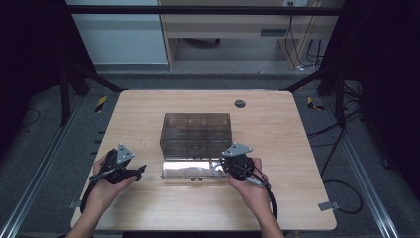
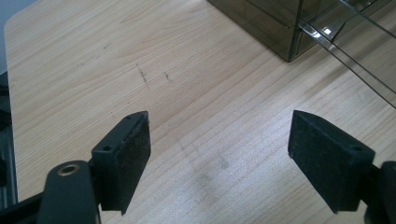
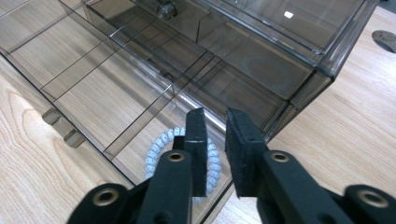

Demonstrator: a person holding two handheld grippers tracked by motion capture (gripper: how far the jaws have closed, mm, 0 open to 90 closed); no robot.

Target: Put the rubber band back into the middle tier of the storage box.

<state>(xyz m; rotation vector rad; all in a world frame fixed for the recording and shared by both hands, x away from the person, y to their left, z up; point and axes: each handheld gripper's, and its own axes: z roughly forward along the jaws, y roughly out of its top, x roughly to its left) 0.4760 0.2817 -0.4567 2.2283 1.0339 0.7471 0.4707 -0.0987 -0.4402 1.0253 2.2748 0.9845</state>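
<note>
A smoked clear plastic drawer organiser (image 1: pixel 196 134) is seen at the centre of the table (image 1: pixel 148 208) in the high view, with its lowest drawer (image 1: pixel 190 169) pulled out toward the bottom of the frame. In the right gripper view, a pale blue spiral hair tie (image 3: pixel 156 154) lies in the drawer's end compartment, low in the centre of the frame, just under the right gripper (image 3: pixel 215 135). Its jaws are nearly closed, with only a narrow gap between them and nothing held; the coil sits below and behind the tips. The left gripper (image 2: pixel 219 144) is held wide open over bare wood, gripping nothing. For a clean finish, the right gripper should be lifted straight clear of the drawer's thin walls, and the organiser steadied before the drawer is pushed in squarely by its front.
</note>
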